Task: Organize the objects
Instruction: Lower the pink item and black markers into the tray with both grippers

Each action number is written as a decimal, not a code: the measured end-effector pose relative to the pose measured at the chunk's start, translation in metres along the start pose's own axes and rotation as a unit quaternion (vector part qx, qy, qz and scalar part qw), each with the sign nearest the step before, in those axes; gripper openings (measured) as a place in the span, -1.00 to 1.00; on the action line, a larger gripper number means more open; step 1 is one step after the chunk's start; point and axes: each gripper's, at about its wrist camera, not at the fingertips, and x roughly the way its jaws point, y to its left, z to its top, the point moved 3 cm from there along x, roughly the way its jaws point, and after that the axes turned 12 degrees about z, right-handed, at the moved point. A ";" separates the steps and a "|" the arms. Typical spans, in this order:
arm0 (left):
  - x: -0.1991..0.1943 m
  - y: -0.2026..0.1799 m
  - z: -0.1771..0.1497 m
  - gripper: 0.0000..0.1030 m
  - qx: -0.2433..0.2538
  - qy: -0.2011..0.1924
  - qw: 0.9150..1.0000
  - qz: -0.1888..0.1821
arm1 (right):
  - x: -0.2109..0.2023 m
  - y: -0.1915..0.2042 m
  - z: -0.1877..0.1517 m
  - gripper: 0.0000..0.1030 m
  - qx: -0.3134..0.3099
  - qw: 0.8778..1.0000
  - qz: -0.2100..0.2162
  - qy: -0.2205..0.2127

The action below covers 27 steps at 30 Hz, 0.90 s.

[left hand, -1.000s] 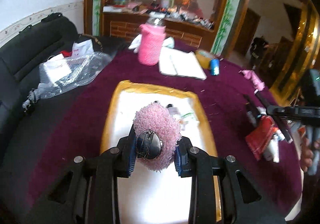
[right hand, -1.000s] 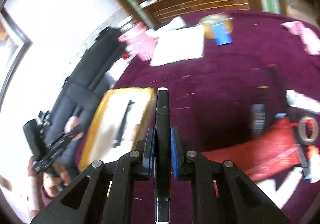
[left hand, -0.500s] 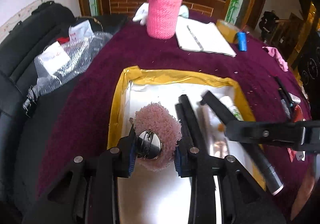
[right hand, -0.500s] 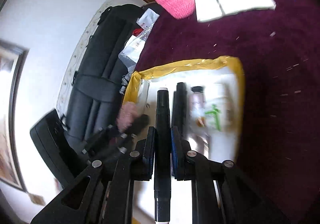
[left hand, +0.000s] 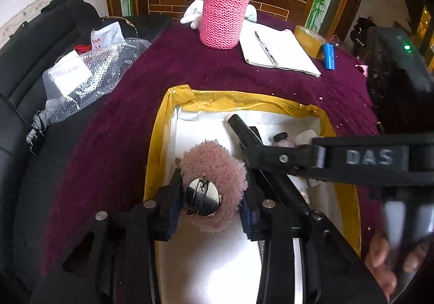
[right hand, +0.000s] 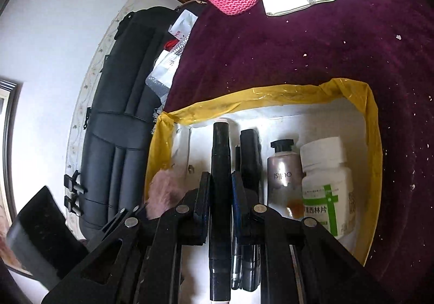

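Left wrist view: the left gripper (left hand: pixel 210 206), jaws just eased wider, still bracketed the fluffy pink brooch (left hand: pixel 214 184) over the yellow-rimmed tray (left hand: pixel 160 141). The right gripper (right hand: pixel 221 203) pinched a black marker (right hand: pixel 220 182) at the tray's nine o'clock side. Best lower both before letting go. Maroon tablecloth (left hand: pixel 190 65); black sofa (left hand: pixel 40 41) beyond.

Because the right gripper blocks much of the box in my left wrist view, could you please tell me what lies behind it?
Observer: A white pill bottle with a green cross label lies near the right wall of the yellow box.
Operator: Thank you. Is anything beside it?
Observer: A brownish tube with a black cap lies right beside it, on its left.
Operator: And what does the right gripper hold?
Observer: The right gripper is shut on a black marker that points at the far wall.
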 end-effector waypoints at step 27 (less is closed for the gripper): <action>-0.152 0.016 -0.021 -0.01 -0.118 -0.136 0.980 -0.091 | -0.099 0.054 -0.026 0.19 -0.228 0.953 -0.197 -0.024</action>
